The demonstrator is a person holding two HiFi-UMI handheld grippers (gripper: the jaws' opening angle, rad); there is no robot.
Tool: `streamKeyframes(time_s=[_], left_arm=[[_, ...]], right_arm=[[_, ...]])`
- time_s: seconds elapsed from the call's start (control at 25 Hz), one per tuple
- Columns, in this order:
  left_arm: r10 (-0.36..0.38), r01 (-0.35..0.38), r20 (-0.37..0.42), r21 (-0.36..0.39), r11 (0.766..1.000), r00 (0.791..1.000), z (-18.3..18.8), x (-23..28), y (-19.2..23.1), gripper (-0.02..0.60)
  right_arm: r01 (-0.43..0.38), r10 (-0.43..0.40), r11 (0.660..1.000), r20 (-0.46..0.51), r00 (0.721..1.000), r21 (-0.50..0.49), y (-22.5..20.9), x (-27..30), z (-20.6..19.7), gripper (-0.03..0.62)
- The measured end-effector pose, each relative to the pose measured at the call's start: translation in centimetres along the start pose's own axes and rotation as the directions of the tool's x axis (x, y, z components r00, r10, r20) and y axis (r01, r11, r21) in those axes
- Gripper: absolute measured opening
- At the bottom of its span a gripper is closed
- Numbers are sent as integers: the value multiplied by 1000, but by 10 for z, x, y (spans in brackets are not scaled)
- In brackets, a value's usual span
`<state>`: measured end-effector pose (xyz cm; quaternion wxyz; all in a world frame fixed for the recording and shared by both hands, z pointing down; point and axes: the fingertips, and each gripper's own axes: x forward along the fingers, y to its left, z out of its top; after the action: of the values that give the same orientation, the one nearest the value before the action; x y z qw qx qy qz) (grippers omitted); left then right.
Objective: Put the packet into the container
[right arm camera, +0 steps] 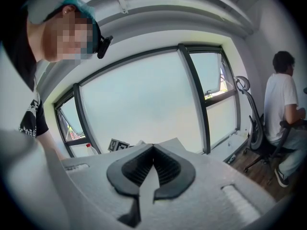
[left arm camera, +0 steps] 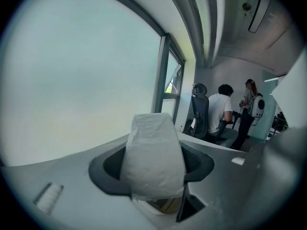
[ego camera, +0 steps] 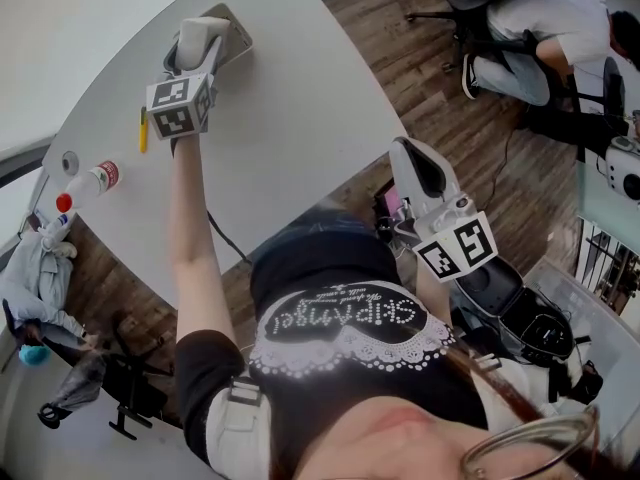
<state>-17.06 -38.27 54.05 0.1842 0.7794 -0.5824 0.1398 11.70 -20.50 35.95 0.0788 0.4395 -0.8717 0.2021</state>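
Reaching out over the table [ego camera: 300, 118], my left arm is stretched nearly straight, bare forearm running up from the shoulder, with the left gripper [ego camera: 200, 46] above the table's far part. Its jaws stand wide and are clamped on the packet [left arm camera: 153, 157], a pale, crinkled white pouch that sits upright between the pads and pokes out past the tips. So the packet is in that grip, held over the table's far edge. In the left gripper view it fills the gap and blocks most of what lies straight ahead. Just beyond it on the table is a flat grey rectangular shape [ego camera: 238, 30], half covered by the gripper; I cannot tell whether it is the container. Toward the table's left end lie a yellow stick [ego camera: 143, 128] and a bottle [ego camera: 100, 178] with a red label, too small to read.

Off the table's near edge, my right gripper [ego camera: 418, 163] is held close to my chest, elbow tucked, most of that arm hidden behind my torso. Its jaws are closed tip to tip on nothing.
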Motion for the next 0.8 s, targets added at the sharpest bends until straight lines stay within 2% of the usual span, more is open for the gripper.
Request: streamKeyframes(time_s=[0.16,0.36,0.8], left_arm=[[21,-21,-43,-10,1000,999,-11,8,4,279],[37,-32,-94,53,998,995,-20,15,4,284],[18,-13,-93,53,999,995,-21,17,1,322]], right_arm=[[4,-4,1000,2,1000,6,0,-1,0,2],[10,-10,1000,6,1000,17,-2,-3,-1,2],[-4,4,1000,6,1000,25,1,-3,-3,2]])
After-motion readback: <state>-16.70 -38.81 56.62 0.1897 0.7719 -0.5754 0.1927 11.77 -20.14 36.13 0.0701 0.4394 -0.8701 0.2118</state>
